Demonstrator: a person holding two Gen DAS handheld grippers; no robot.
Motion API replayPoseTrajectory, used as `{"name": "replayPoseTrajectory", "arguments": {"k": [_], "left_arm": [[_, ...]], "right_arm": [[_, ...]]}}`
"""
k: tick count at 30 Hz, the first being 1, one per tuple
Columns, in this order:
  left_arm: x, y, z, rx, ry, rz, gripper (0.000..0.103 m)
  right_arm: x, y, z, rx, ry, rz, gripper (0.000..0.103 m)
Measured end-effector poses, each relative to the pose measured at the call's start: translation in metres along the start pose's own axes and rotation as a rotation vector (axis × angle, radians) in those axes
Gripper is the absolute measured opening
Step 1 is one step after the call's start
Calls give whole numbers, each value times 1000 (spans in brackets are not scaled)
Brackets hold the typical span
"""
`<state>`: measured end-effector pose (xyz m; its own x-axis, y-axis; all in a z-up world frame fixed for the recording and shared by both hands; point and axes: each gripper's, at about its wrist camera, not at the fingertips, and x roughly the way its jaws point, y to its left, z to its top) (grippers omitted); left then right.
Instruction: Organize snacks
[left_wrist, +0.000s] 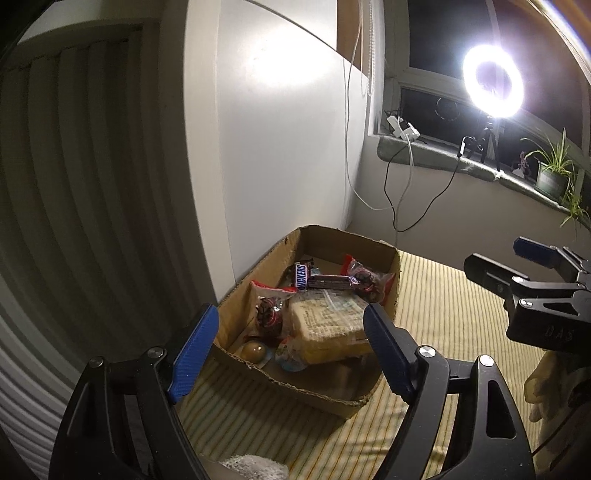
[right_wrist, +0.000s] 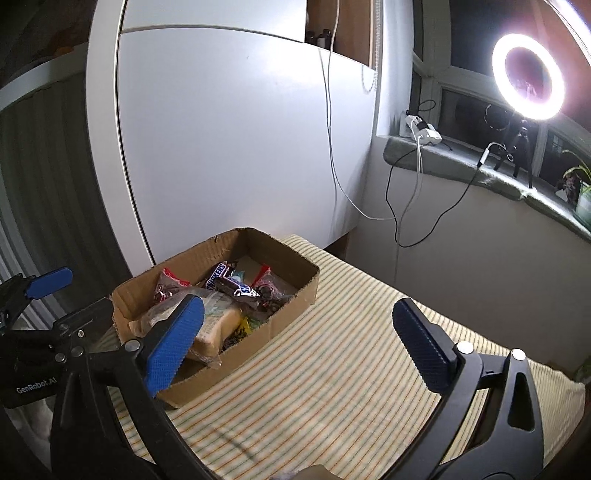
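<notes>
A shallow cardboard box (left_wrist: 389, 291) (right_wrist: 288, 312) stands on the striped cloth and holds several snacks: a Snickers bar (left_wrist: 302, 277) (right_wrist: 216, 275), a second dark bar (left_wrist: 330, 282) (right_wrist: 240, 290), a yellow wrapped block (left_wrist: 328, 325) (right_wrist: 218, 325), red-topped clear bags (left_wrist: 267, 306) (right_wrist: 168, 286) and a round brown ball (left_wrist: 253, 351). My left gripper (left_wrist: 290, 349) is open and empty, hovering just in front of the box. My right gripper (right_wrist: 295, 338) is open and empty, above the cloth to the box's right. Each gripper shows at the edge of the other's view.
The striped cloth (left_wrist: 443, 295) (right_wrist: 351, 369) covers the surface. A white cabinet (right_wrist: 229, 147) stands behind the box. The windowsill holds a ring light (right_wrist: 528, 77), a power strip with hanging cables (right_wrist: 424, 129) and a potted plant (left_wrist: 554, 173).
</notes>
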<state>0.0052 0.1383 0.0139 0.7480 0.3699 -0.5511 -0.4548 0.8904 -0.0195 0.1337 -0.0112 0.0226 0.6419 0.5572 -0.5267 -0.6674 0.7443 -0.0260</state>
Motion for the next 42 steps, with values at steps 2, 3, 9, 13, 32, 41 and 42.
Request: {"name": "replayPoseTrajectory", "arguments": {"k": [2, 3, 9, 13, 32, 41, 42], "left_arm": [[-1, -2, -1, 5, -1, -4, 81], [-2, -3, -1, 7, -2, -4, 81], [-3, -4, -2, 8, -6, 2, 81], [-4, -4, -3, 5, -9, 5, 81], [-3, -6, -6, 12, -6, 10, 81], [-3, -6, -6, 17, -7, 11, 81], [-3, -6, -6, 18, -7, 11, 81]], "right_arm": [[-1, 0, -2, 4, 2, -2, 103], [-2, -1, -4, 3, 3, -5, 103], [-5, 0, -6, -1, 5, -4, 103], [-3, 2, -8, -5, 9, -6, 103], [0, 3, -13, -7, 28, 4, 103], [0, 1, -13, -10, 29, 12, 103], [0, 1, -13, -10, 30, 12, 103]]}}
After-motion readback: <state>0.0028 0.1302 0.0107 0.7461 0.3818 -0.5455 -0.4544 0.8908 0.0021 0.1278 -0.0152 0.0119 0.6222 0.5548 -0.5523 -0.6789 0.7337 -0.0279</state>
